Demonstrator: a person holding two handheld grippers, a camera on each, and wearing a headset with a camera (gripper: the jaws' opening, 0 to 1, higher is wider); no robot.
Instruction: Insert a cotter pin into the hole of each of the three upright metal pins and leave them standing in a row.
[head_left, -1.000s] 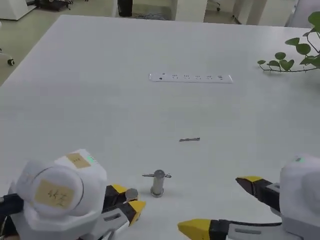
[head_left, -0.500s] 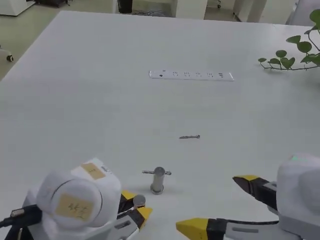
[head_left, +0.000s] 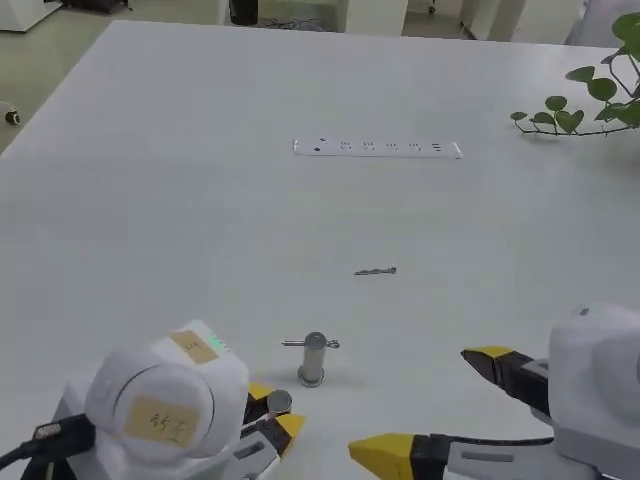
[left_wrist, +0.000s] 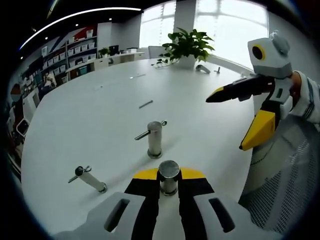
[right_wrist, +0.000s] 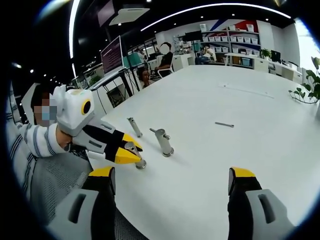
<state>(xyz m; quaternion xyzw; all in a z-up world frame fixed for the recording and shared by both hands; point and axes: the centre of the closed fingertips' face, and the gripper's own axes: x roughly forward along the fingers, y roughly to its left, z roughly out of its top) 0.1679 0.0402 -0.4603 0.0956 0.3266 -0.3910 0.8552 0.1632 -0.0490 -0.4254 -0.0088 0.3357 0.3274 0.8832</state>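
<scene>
i count two done, the standing pin (left_wrist: 154, 140) and a second pin (left_wrist: 90, 178) near it both cottered, while my left gripper (left_wrist: 169, 174) pinches the bare third pin (left_wrist: 169, 171) on my side of it, right gripper (right_wrist: 171, 176) spread empty, loose cotter (head_left: 376, 271) lying beyond it.

Roomy worktop (head_left: 150, 200), crowded only up front
An upright pin (head_left: 313, 358) stands between the left tongs (head_left: 275, 410), clamped on another pin (left_wrist: 169, 174), and the spread right tongs (head_left: 430, 402); beyond lie a cotter pin (head_left: 376, 271), a power strip (head_left: 376, 148), a plant (head_left: 590, 95).
</scene>
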